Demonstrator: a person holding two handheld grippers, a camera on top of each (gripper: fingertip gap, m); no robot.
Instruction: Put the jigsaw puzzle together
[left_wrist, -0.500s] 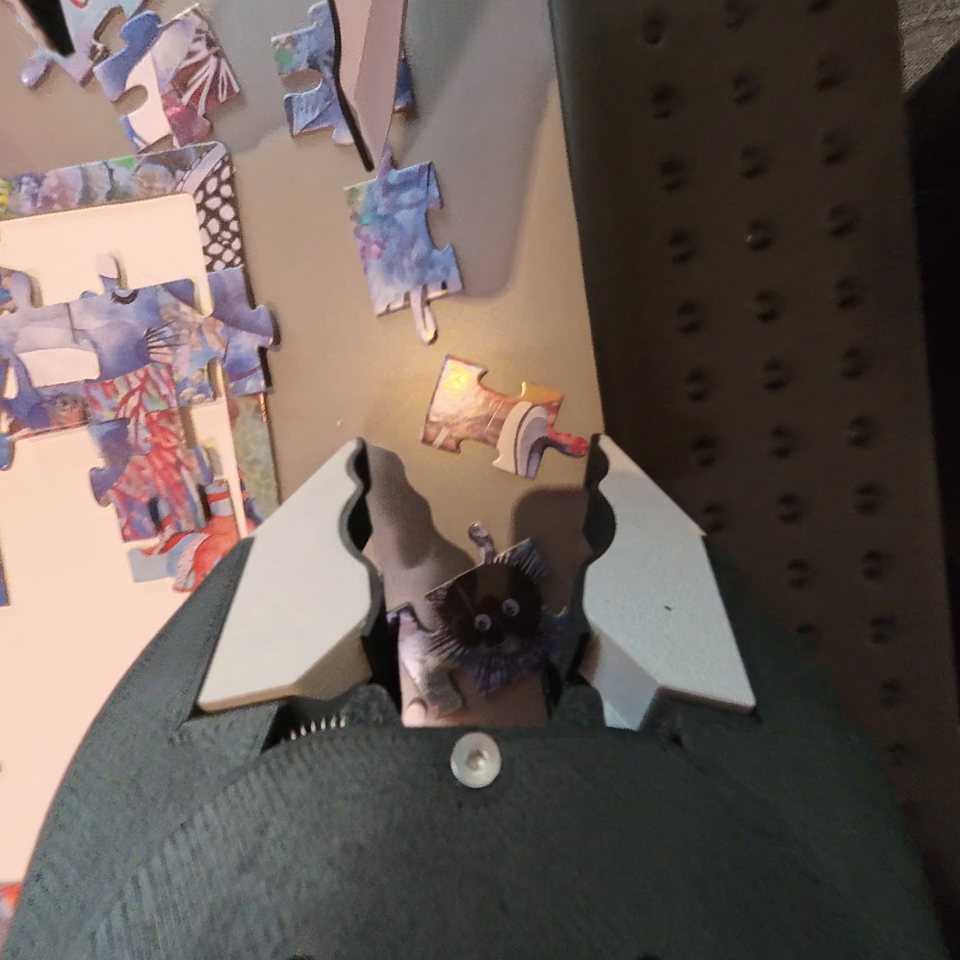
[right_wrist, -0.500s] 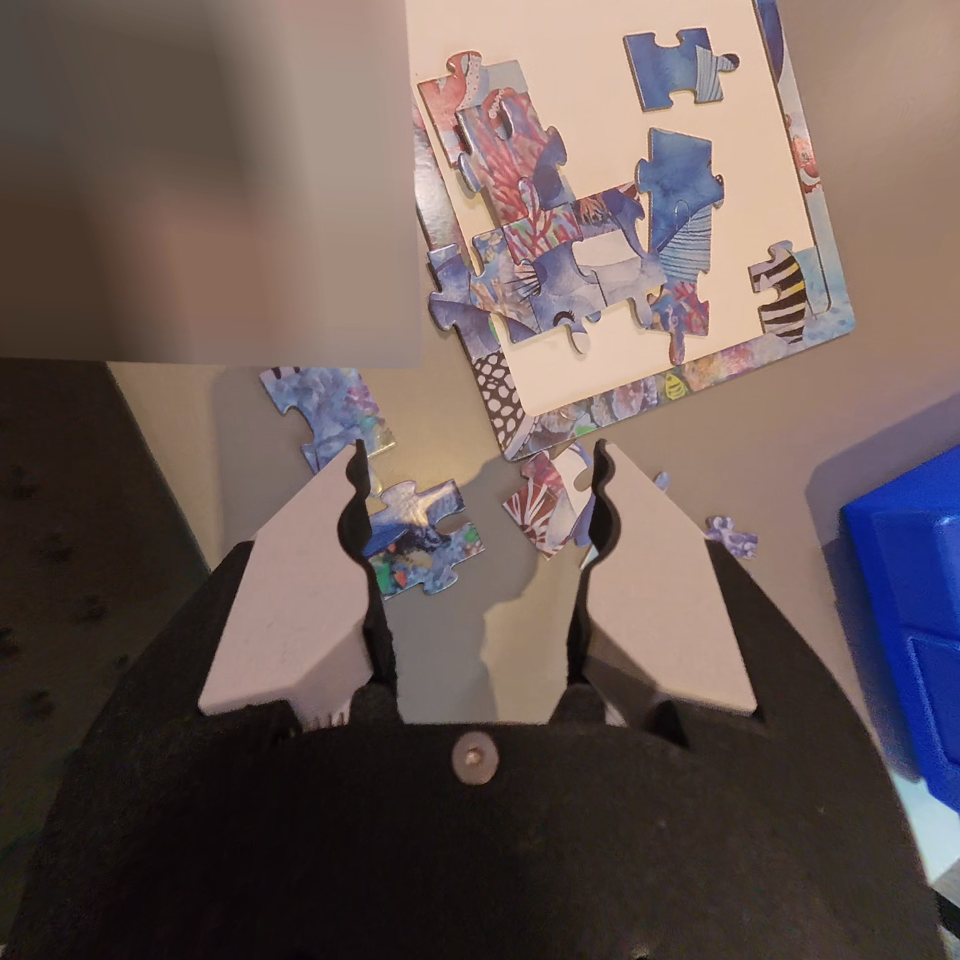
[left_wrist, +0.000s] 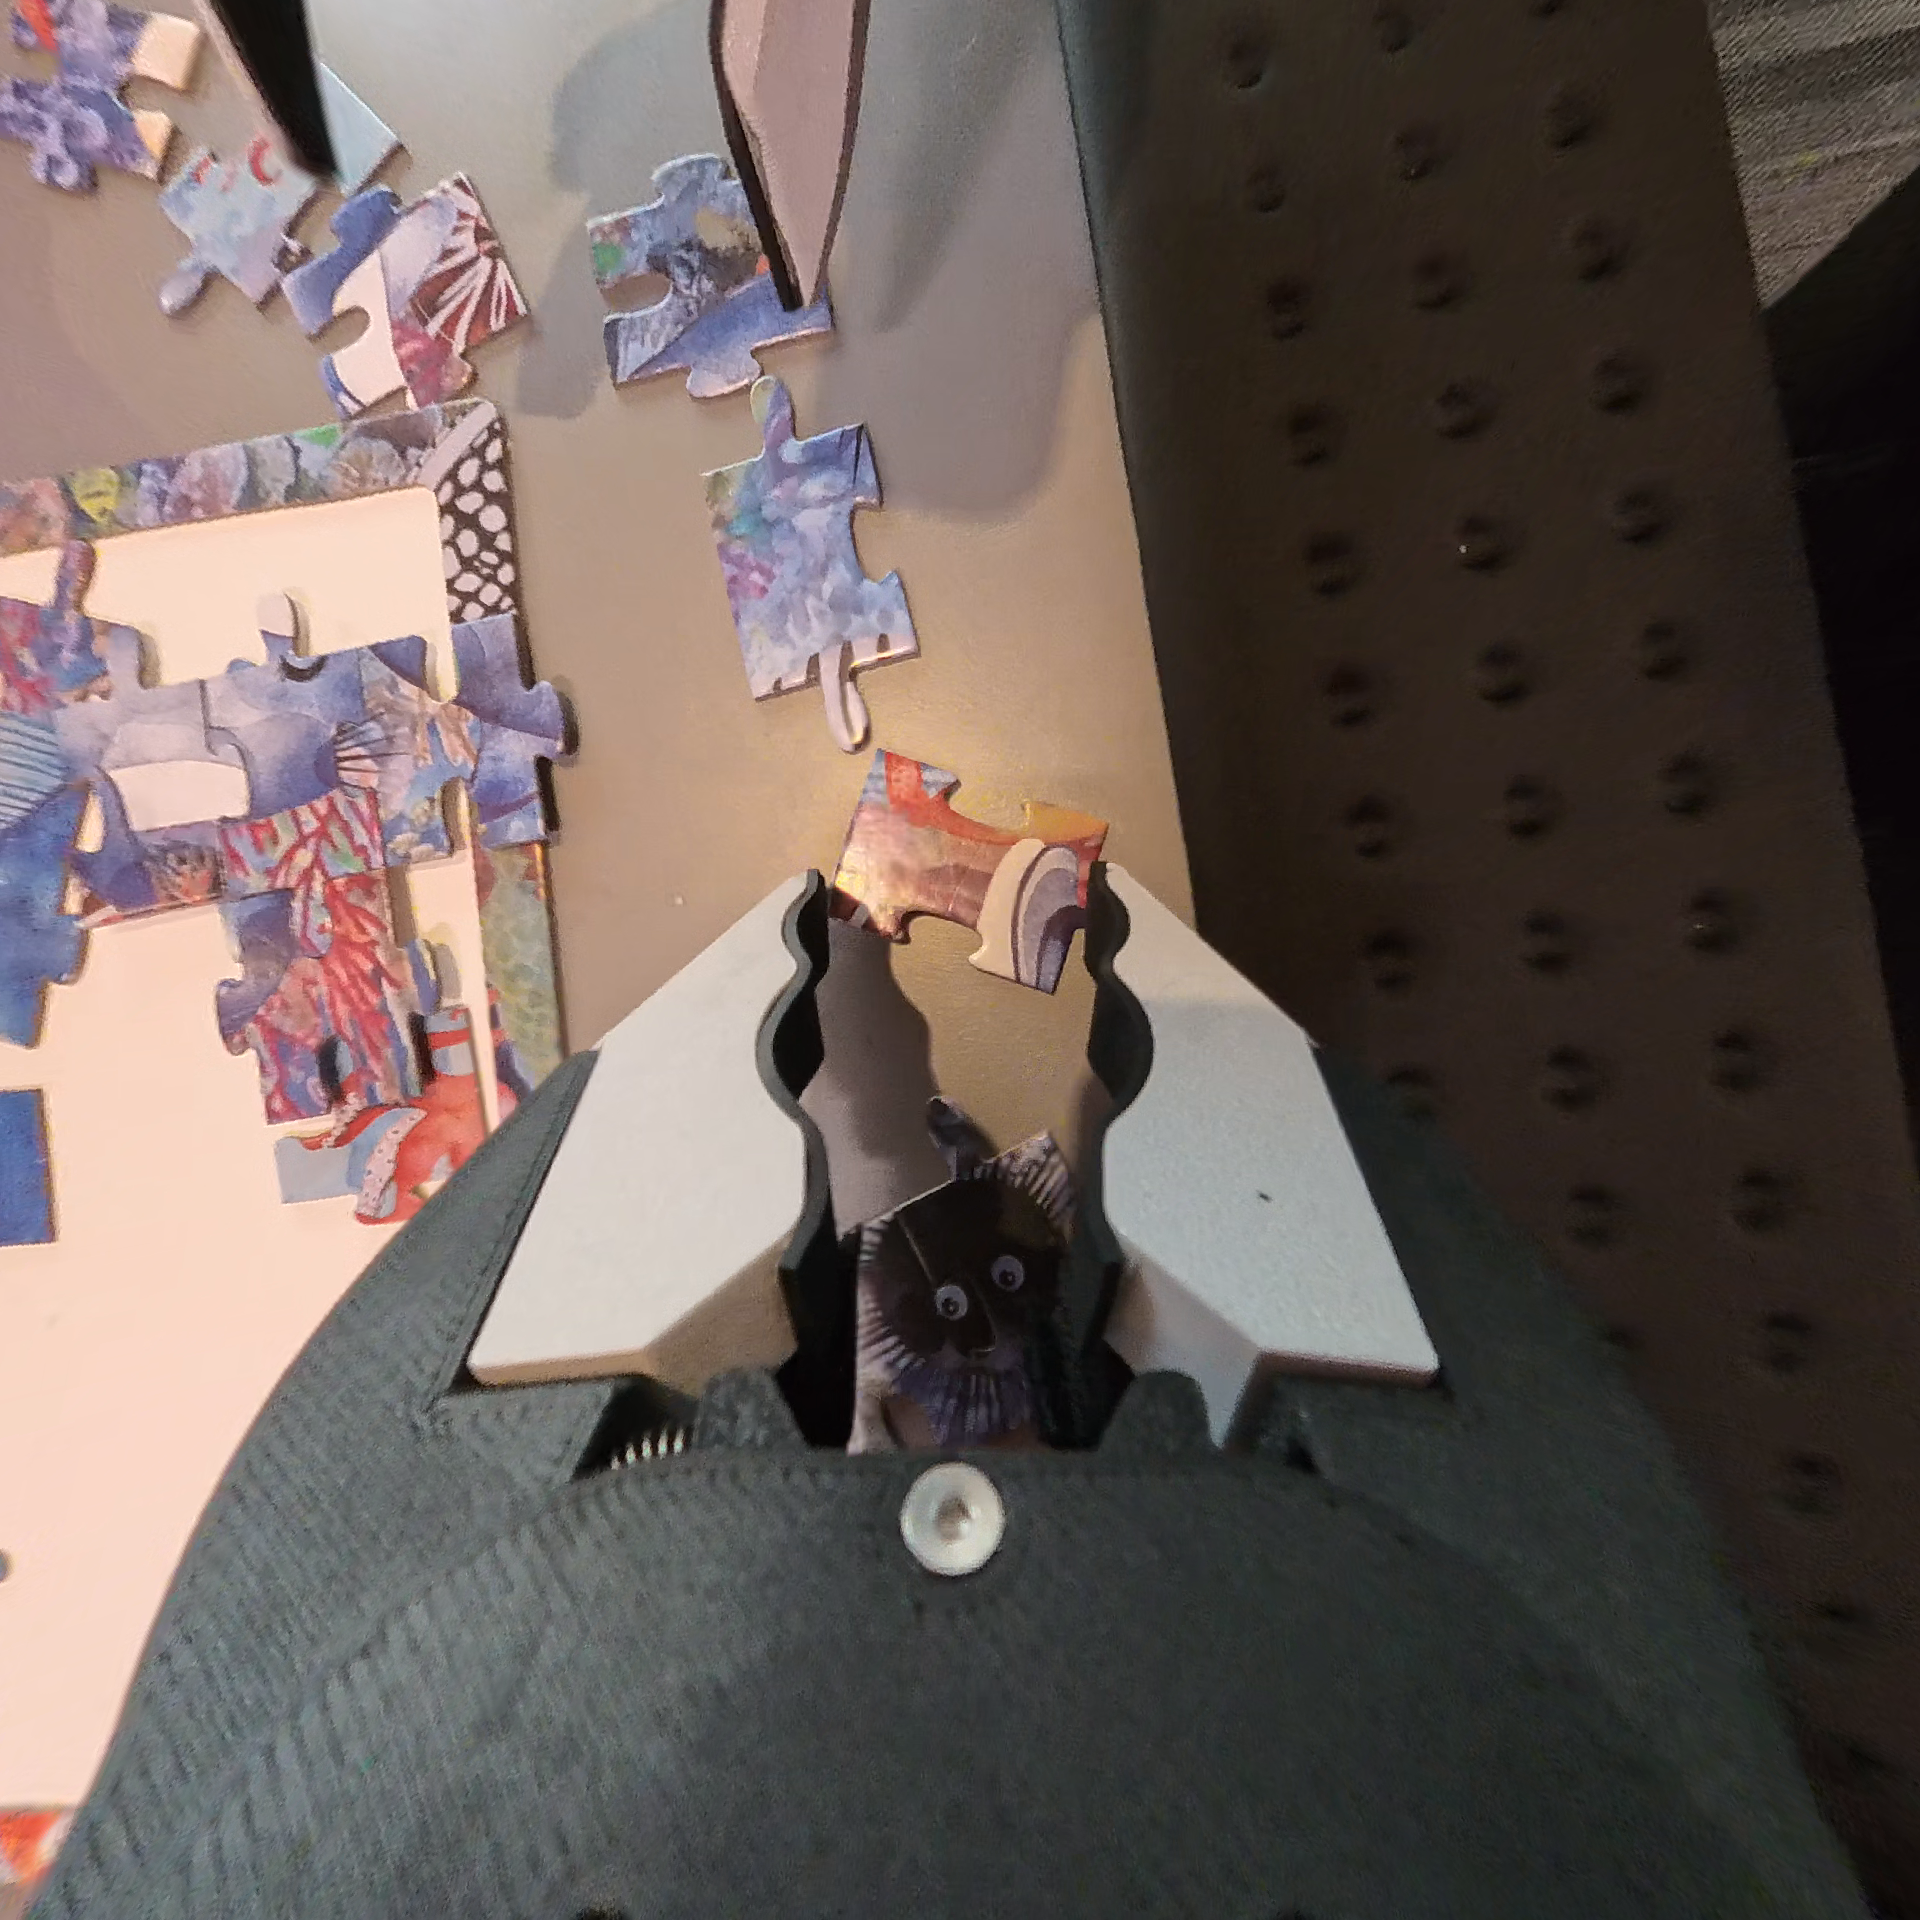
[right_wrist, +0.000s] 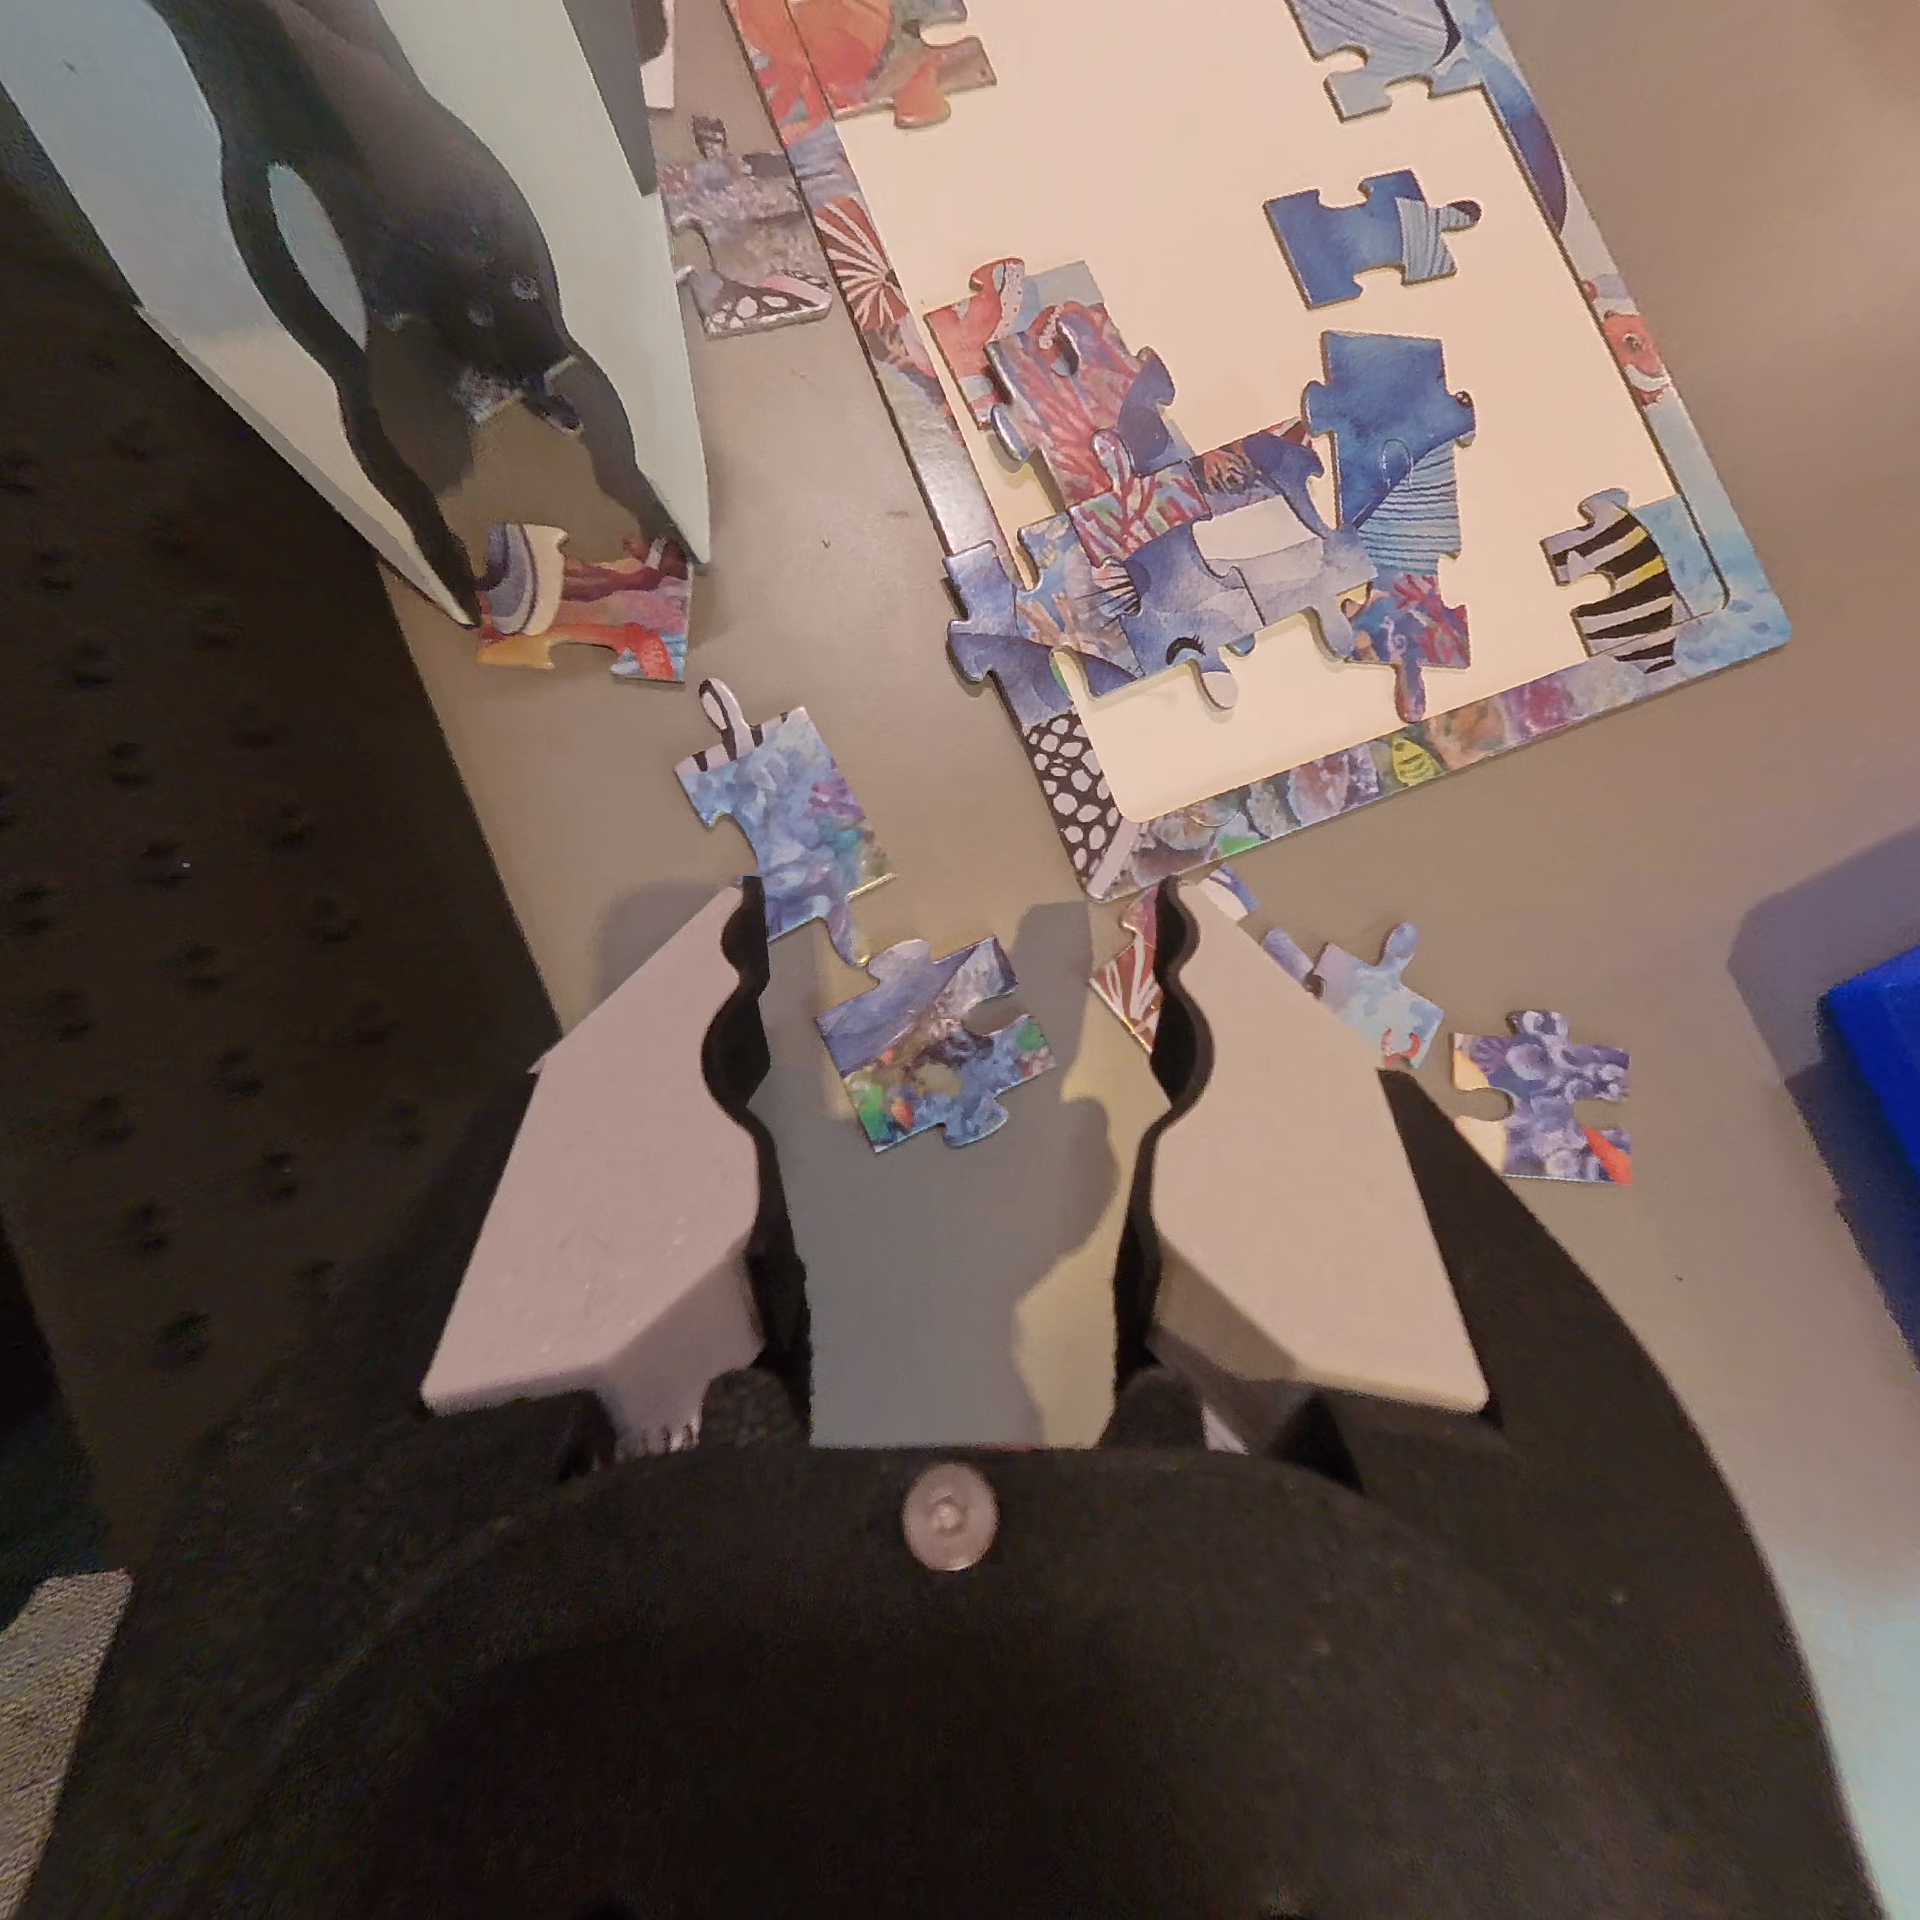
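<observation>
left gripper (left_wrist: 958, 894): jaws apart, wavy black pads, tips straddling glossy orange cardboard piece (left_wrist: 966, 868)
right gripper (right_wrist: 956, 909): jaws apart, empty; blue knobbed piece (right_wrist: 935, 1044) between tips
tray (right_wrist: 1101, 842): flat, cream, patterned border

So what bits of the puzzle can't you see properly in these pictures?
- Left wrist view: the dark googly-eyed piece sits deep between the left gripper fingers; its lower part is hidden.
- Right wrist view: the red-striped piece is partly behind the right gripper finger.
- Right wrist view: the puzzle tray is cut off at the top edge.
- The blue box is cut off at the right edge.
</observation>
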